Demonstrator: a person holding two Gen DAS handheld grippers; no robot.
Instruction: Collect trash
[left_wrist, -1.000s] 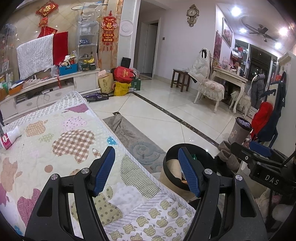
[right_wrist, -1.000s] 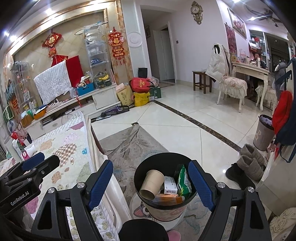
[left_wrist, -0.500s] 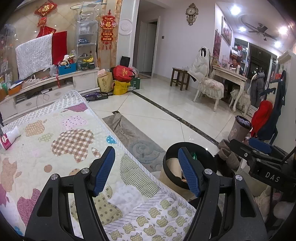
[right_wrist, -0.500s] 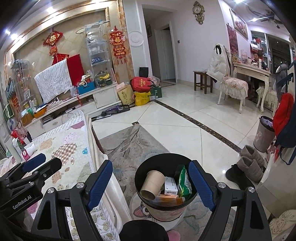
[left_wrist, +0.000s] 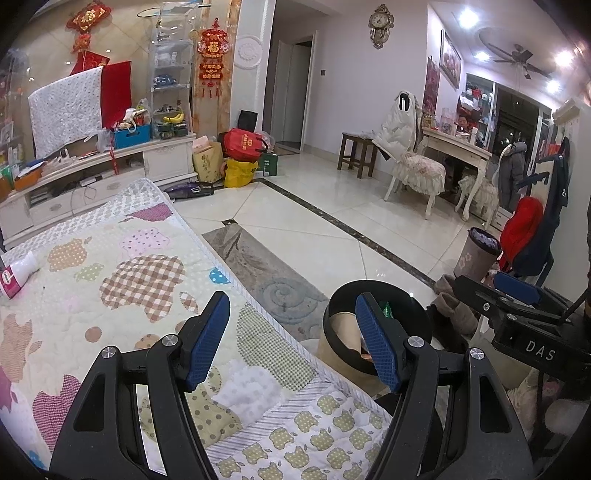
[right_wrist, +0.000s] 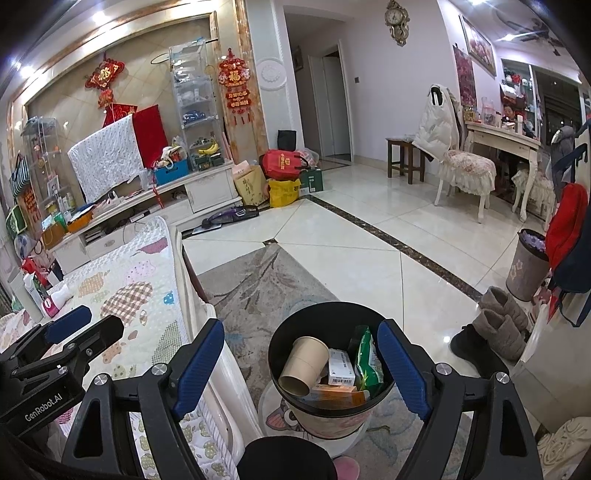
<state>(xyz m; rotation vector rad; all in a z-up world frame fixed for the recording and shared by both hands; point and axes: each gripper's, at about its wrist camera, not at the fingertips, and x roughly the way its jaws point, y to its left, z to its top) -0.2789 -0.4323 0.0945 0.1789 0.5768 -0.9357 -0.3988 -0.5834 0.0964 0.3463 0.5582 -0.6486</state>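
The right claw (right_wrist: 301, 363) stands wide apart, its blue ribbed pads gripping nothing, poised above the round black-rimmed trash bin (right_wrist: 280, 341) on the patterned grey rug (right_wrist: 251, 291). Inside lies a brown paper cup (right_wrist: 304, 363), tipped with its mouth toward the camera (long axis slanting up), beside a white barcoded box (right_wrist: 341, 367) and a green foil packet (right_wrist: 365, 360). The left claw (left_wrist: 291, 334) hangs parted and empty over the quilted apple-print bed cover (left_wrist: 122, 269).
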